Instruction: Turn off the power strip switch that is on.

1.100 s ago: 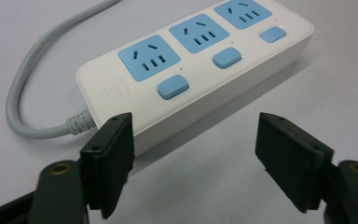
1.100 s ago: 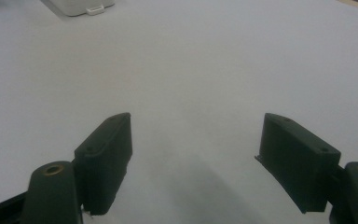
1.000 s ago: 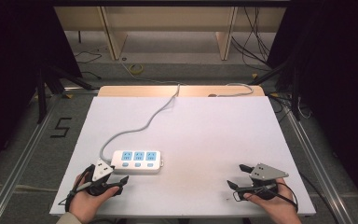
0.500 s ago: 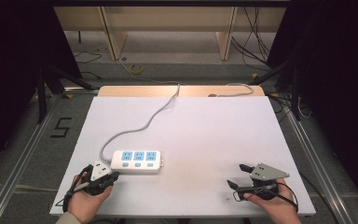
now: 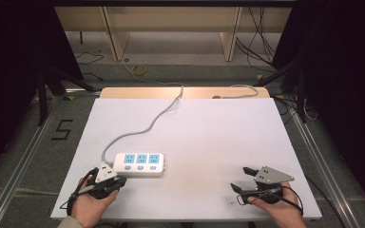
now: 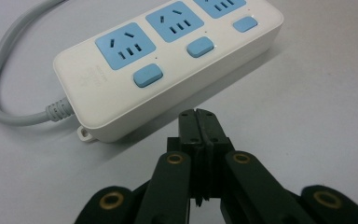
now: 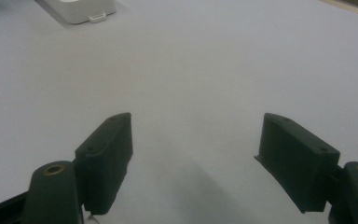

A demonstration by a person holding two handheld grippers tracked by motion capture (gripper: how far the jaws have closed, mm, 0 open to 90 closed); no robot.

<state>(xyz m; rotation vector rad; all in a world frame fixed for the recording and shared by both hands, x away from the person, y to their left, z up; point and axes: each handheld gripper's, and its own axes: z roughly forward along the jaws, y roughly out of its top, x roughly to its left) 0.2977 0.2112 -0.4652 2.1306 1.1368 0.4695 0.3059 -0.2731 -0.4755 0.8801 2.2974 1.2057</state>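
A: Three sockets, each pale blue with a matching blue push-button beside it, sit in a row on the white power strip [image 5: 139, 164]. We see it lying flat on the white table [image 5: 209, 142], near the front left, its grey cord [image 5: 142, 127] curving away to the far edge.

B: And the writing?

A: We note a faint grey mark embossed beside the end socket in the left gripper view [image 6: 93, 77], too pale to read. On the floor to the left of the table, a black "5" [image 5: 62, 129] is legible.

B: The grippers?

A: We find the left gripper [image 6: 199, 122] just in front of the strip's cord end, jaws pressed together on nothing, tips apart from the casing. The right gripper [image 5: 241, 179], held near the front right and well apart from the strip, has its jaws spread wide over bare table.
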